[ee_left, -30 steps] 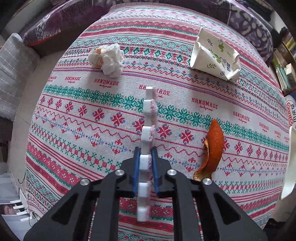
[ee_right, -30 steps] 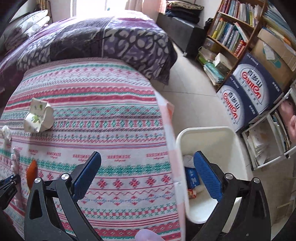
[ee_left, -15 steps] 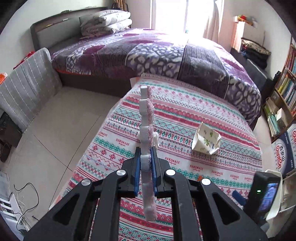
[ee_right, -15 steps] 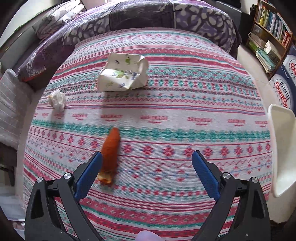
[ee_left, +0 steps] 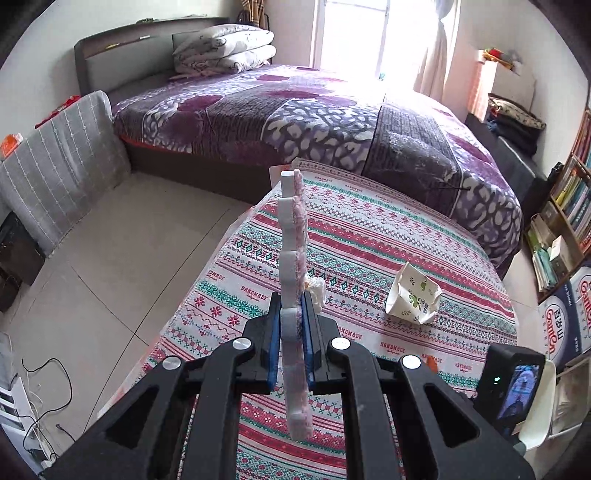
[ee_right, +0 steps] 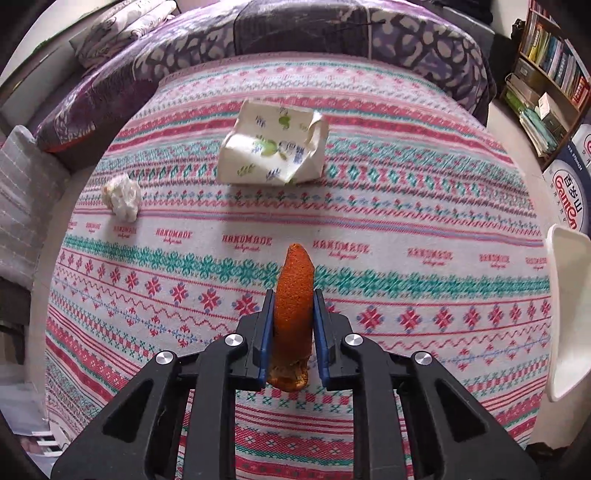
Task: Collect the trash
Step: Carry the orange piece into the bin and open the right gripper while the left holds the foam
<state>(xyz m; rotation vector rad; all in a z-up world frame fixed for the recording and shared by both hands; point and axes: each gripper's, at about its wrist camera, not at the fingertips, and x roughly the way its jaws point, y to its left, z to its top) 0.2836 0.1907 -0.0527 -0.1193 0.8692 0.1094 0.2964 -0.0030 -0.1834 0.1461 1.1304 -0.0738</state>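
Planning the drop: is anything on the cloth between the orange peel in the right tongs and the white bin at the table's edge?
Nothing visible. The right tongs, which have just closed, grip the orange peel; bare patterned cloth runs to the white bin. The crushed paper cup and crumpled tissue lie farther back.

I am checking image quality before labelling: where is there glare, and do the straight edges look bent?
Left wrist view: the window is blown out white and washes the bedspread under it. Right wrist view: even light, no glare; the cloth stripes bow outward, and the orange peel is sharp.
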